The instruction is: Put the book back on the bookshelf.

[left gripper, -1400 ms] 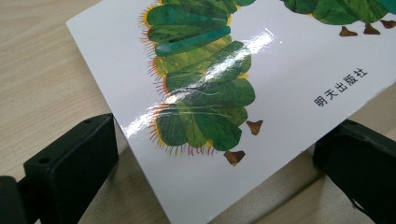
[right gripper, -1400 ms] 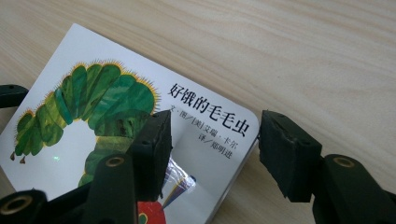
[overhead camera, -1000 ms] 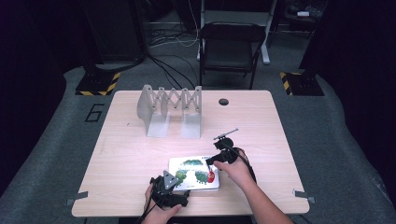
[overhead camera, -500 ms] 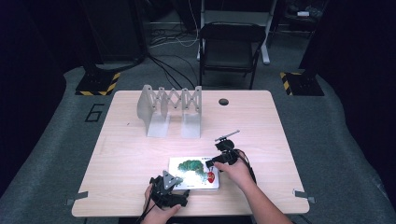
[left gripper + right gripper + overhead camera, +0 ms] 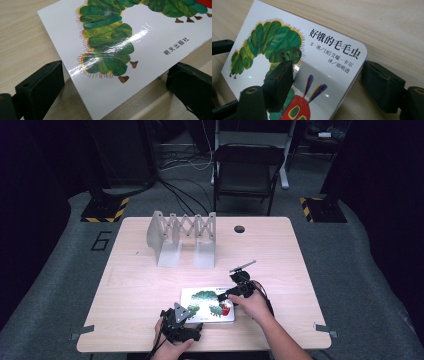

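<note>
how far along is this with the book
Early. The book lies flat near the table's front edge, far from the rack. In hand: both grippers straddle its corners, left and right open, right's jaws just widened. Left: gripping and lifting.

- Lit from overhead: pale wooden table (image 5: 150, 285) bright, surrounding room sunk in near-black.
- High view soft and low in detail, slightly grainy; short shadows beneath the grey folding rack (image 5: 182, 240).
- Sharp white glare streaks across the glossy book cover (image 5: 140, 32) in the left gripper view; fainter sheen in the right gripper view.
- Close black jaws slightly out of focus at the bottom of both gripper views; printed characters crisp.
- Soft shadow under the book's raised edge.
</note>
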`<state>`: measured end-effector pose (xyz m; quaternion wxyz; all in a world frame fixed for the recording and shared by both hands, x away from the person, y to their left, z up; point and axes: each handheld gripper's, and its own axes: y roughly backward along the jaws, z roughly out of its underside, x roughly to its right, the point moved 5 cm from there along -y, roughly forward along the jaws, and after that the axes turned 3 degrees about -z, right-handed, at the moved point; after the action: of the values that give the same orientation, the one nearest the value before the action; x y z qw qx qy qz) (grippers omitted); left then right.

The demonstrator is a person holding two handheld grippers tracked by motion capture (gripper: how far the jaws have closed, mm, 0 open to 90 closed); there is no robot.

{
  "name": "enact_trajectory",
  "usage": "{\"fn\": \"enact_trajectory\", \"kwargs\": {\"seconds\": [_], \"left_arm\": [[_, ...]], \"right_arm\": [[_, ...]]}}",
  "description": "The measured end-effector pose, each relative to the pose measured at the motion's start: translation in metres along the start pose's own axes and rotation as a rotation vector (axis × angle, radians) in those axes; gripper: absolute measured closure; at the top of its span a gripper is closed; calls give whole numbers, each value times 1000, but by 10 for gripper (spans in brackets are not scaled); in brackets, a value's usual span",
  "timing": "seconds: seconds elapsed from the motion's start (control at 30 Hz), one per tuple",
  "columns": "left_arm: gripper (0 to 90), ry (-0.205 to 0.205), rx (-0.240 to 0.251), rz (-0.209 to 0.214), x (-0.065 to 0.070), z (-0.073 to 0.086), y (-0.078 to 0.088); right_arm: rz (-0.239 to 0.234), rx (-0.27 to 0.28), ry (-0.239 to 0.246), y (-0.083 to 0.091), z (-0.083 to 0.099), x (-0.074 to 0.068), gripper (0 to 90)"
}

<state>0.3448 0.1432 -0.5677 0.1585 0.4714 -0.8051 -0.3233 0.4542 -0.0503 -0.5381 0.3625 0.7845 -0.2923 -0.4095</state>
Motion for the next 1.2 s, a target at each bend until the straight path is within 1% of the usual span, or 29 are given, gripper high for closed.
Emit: {"fn": "enact_trajectory", "kwargs": {"seconds": [0.03, 0.1, 0.13, 0.17, 0.2, 0.23, 0.27, 0.3, 0.47, 0.5, 0.53, 0.57, 0.63, 0.67, 0.7, 0.73, 0.77, 0.8, 0.87, 0.9, 0.93, 1.03, 1.07, 1.17, 1.2], "left_arm": [[16, 1, 0, 0, 0, 0, 0], [16, 1, 1, -1, 0, 0, 0], [17, 2, 1, -1, 0, 0, 0], [17, 3, 2, -2, 0, 0, 0], [17, 3, 2, -2, 0, 0, 0], [18, 5, 3, -3, 0, 0, 0], [19, 7, 4, -4, 0, 0, 0], [19, 7, 5, -5, 0, 0, 0], [21, 9, 0, -3, 0, 0, 1], [20, 9, 0, -2, 0, 0, 1], [20, 9, 1, -3, 0, 0, 0], [20, 9, 0, -2, 0, 0, 1], [20, 8, 0, -2, 0, 0, 1], [20, 10, 7, -8, 0, 0, 0], [20, 8, 1, -4, 0, 0, 0], [28, 10, 1, -6, 0, 0, 1], [28, 7, 8, -9, -1, 0, 0], [28, 7, 6, -10, -1, 0, 1], [28, 8, 7, -10, 0, 0, 1], [28, 13, 7, -8, 0, 0, 0], [28, 13, 7, -8, 0, 1, 1], [28, 7, 7, -10, -1, 0, 1], [28, 7, 7, -11, -1, 0, 1], [28, 8, 7, -11, -1, 0, 1], [28, 8, 7, -11, -1, 0, 1]], "right_arm": [[-5, -2, 3, -1, 0, -1, 233], [-4, -4, -3, -1, 0, -2, 227], [2, -5, 5, -1, 0, -2, 215], [0, -7, 0, -2, 1, -4, 207], [5, -7, 15, -2, 1, -4, 197], [9, -9, 0, -3, 1, -6, 187], [13, -10, 8, -3, 1, -6, 183], [15, -12, 1, -3, 1, -7, 179], [27, -11, 11, -4, 1, -8, 172], [32, -15, 6, -4, 2, -10, 171], [43, -8, 8, -5, 1, -12, 170], [43, -8, 8, -5, 1, -12, 170], [56, -12, 22, -5, 1, -14, 171], [62, -12, 25, -5, 1, -17, 171], [65, -15, 40, -5, 1, -18, 174], [66, -11, 40, -5, 0, -20, 184], [27, -12, 33, -4, 0, -23, 168], [30, -14, 29, -4, 0, -24, 170], [32, -16, 36, -5, -1, -24, 171], [27, -18, 32, -5, -1, -23, 173], [15, -20, 43, -4, -2, -22, 175], [11, -20, 45, -3, -2, -23, 175], [7, -20, 59, -2, -3, -23, 174], [-2, -20, 65, 0, -4, -24, 178], [3, -23, 78, 1, -5, -22, 196]]}}
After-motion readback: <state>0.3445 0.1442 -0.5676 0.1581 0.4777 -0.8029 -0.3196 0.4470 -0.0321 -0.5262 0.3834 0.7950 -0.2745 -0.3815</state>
